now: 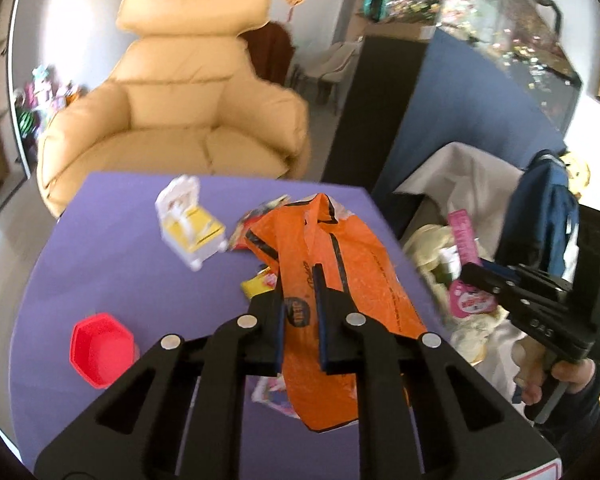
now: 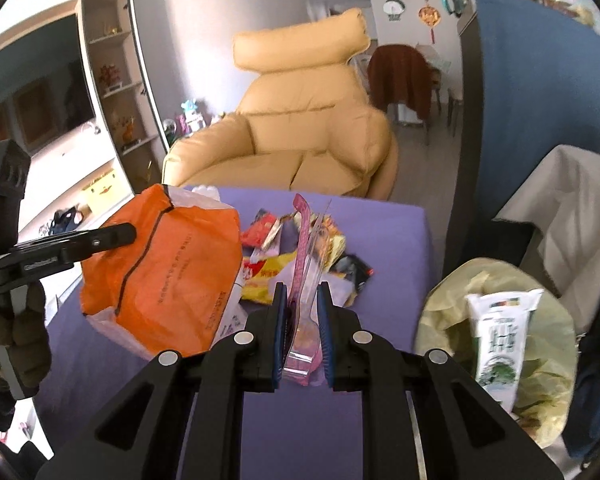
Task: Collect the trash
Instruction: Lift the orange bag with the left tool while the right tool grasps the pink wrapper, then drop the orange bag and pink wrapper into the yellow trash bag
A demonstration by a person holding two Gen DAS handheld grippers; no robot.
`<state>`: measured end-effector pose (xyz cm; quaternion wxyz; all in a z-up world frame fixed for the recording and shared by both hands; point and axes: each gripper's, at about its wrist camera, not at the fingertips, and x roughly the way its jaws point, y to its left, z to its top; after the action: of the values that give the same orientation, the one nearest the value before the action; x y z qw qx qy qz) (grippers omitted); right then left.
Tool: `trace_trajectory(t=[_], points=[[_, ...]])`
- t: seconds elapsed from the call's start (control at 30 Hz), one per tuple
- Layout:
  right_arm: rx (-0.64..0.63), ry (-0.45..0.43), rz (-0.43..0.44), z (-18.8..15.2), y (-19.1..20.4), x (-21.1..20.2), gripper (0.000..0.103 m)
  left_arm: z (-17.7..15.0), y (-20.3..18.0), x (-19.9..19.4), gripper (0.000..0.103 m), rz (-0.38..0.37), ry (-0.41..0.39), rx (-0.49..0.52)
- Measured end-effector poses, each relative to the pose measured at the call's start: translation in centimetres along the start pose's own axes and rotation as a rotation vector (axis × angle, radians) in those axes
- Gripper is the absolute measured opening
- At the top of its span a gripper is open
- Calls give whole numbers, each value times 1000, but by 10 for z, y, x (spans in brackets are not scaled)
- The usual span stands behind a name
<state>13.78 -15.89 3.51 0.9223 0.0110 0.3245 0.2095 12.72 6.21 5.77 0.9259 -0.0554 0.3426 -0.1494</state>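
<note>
orange bag [image 1: 332, 280]: thin plastic, crumpled and limp. Looks very light and slippery. Lifted off the purple table [image 1: 120, 264], hanging near the middle, close to the table's right side.
hold on bag: left gripper [image 1: 298, 292] closed on a gathered fold of it. In the right wrist view the bag [image 2: 160, 272] dangles from those jaws. A bunched fold or the handle loop is the place to pinch; a single flat sheet would likely slide out.
pink package [image 2: 304, 280]: clear, stiff blister strip with pink card. Light, springy, smooth. Right gripper [image 2: 302, 300] is clamped on its near end; the far end sticks up past the jaws.
wrappers [image 2: 284, 256]: loose foil and paper pile on the far middle of the table. Flat and flimsy, so best taken by a raised edge.
trash bag [image 2: 496, 320]: pale liner, open, just right of the table, a white tube [image 2: 500, 344] inside.
other: red cup [image 1: 100, 348] near left, toy chair [image 1: 188, 224] far left. Rigid, possibly not trash.
</note>
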Motion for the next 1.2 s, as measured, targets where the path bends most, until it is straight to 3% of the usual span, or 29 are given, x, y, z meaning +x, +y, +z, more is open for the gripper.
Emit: trace_trajectory(t=[0.3, 0.6, 0.83, 1.0, 1.03, 1.1, 1.2], points=[[25, -78, -103, 0, -35, -44, 16, 21, -50, 10, 11, -113, -37, 56], [87, -81, -267, -18, -106, -82, 16, 25, -135, 73, 11, -281, 25, 155], [161, -98, -362, -26, -160, -103, 16, 23, -197, 145, 11, -378, 122, 158], [216, -103, -331, -34, -179, -95, 16, 4, -219, 197, 12, -346, 212, 168], [223, -100, -321, -34, -181, -92, 16, -1, -221, 207, 14, -347, 225, 166], [232, -93, -300, -36, -182, -82, 16, -6, -221, 218, 35, -364, 258, 164], [245, -72, -254, -37, -181, -61, 16, -7, -213, 221, 44, -382, 282, 133]])
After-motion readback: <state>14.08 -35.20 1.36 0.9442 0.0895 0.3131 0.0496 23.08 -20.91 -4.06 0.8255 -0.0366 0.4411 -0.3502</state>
